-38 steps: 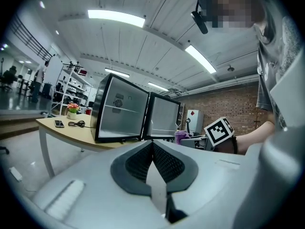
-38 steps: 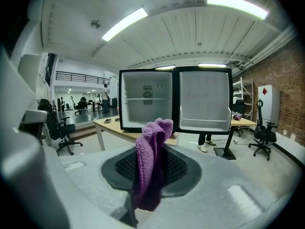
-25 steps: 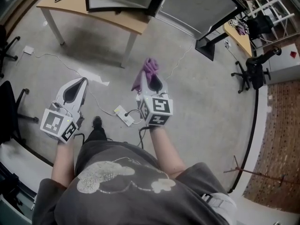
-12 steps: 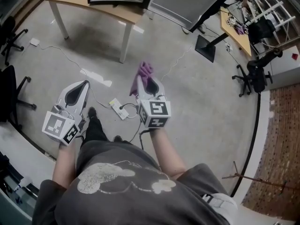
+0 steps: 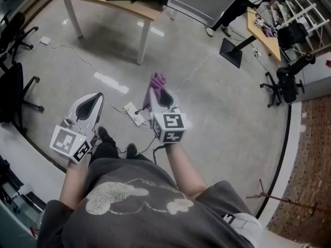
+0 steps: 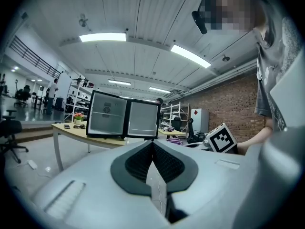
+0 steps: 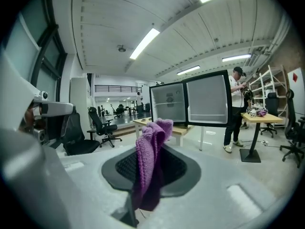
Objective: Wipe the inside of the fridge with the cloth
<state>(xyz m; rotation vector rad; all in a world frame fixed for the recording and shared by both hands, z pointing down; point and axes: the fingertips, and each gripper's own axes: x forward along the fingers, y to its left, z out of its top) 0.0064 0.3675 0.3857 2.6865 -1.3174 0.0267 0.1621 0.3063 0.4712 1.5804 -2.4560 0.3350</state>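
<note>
The wiping has not begun; this looks like the approach step, with the person standing on the grey concrete floor (image 5: 222, 102) well apart from the black compact fridge (image 7: 167, 108). It stands open on the light wooden table (image 5: 129, 8) at the top of the head view and sits at mid-frame in both gripper views. The right gripper (image 5: 160, 93) has its jaws clamped on the purple knitted cloth (image 7: 148, 149), which stands up in a bunch above the dark pads and hangs down between them. The left gripper (image 6: 153, 159) is empty, its two ribbed pads pressed together with nothing between. The fridge's pale interior and the inner face of its door show thin shelf lines. At this range nothing can be made out on them, so it appears bare. The next move probably calls for walking forward, stepping over the white power strip (image 5: 135, 117) and its cables near the feet. The right gripper would then carry the cloth in through the opening until it presses flat on an inner wall or shelf.
</note>
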